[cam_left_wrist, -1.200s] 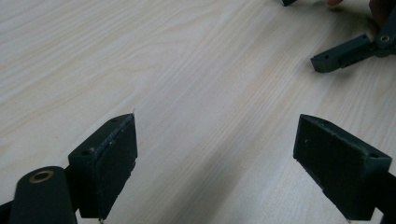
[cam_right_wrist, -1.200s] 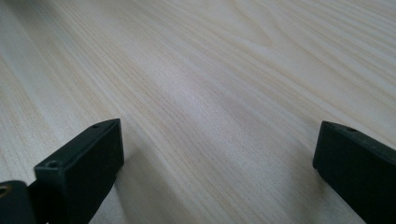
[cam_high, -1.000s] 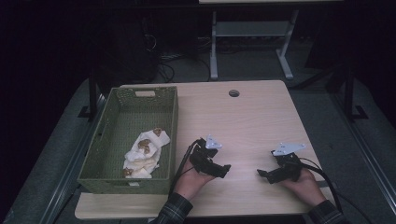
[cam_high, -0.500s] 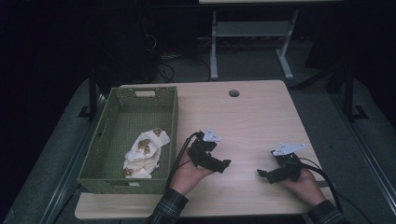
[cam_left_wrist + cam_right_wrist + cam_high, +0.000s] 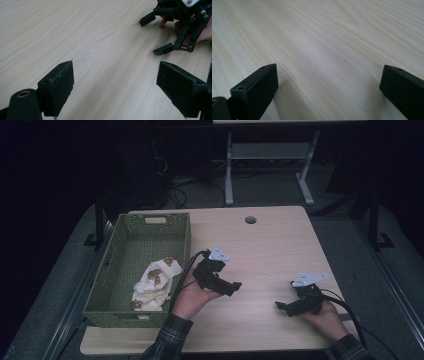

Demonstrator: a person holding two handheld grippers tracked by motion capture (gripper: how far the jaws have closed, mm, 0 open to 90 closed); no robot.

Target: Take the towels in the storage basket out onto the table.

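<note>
A: Both tongs released, holding nothing: right gripper (image 5: 283, 306) low over the table (image 5: 270, 245), left gripper (image 5: 234, 287) beside it.

B: Cloth (image 5: 152, 282) sits in the basket (image 5: 181, 240), beyond the left gripper. Risk: reaching in, jaws snag the basket wall.

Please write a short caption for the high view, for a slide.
Two open hand-held grippers, left gripper and right gripper, over a wooden table beside a green basket holding crumpled cloth.

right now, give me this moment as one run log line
left gripper: open, empty, above table | right gripper: open, empty, low over table | cloth: in green basket | contact: none
</note>
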